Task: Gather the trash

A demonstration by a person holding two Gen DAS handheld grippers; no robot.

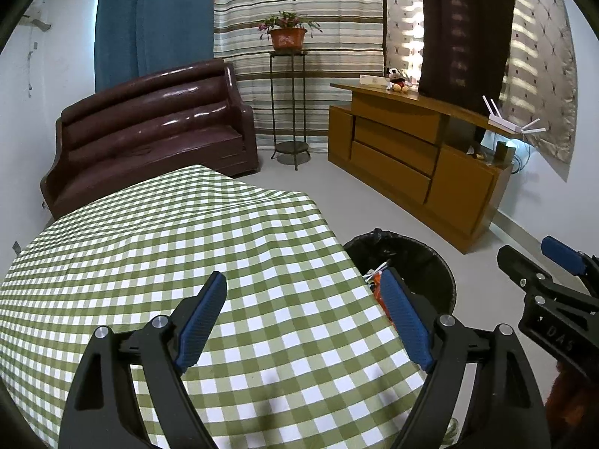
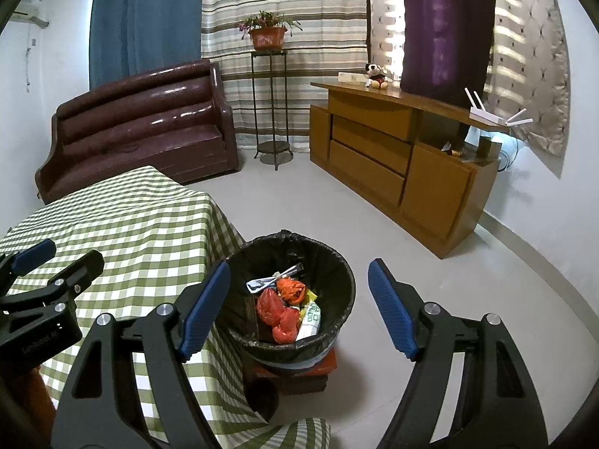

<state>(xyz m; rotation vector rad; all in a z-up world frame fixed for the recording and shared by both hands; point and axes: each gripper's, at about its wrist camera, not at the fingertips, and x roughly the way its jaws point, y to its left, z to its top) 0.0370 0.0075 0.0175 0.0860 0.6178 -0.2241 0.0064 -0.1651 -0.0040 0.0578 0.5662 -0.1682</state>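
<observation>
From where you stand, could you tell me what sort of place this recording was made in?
Most likely a home living room. A dark brown leather sofa stands against the wall, a wooden sideboard carries a Mickey Mouse toy and a router, and heavy curtains cover the windows.

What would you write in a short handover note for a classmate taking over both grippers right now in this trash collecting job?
Left gripper: open, nothing between the pads, above the checkered tablecloth.
Right gripper: open and empty, above the trash bin.
Things: the bin, lined with a black bag, stands on the floor beside the table. Red and orange wrappers and white packaging lie inside it.
Done: trash is in the bin; the visible tabletop shows no litter.
Left: check table parts outside both views; then perhaps deal with the bag.
</observation>
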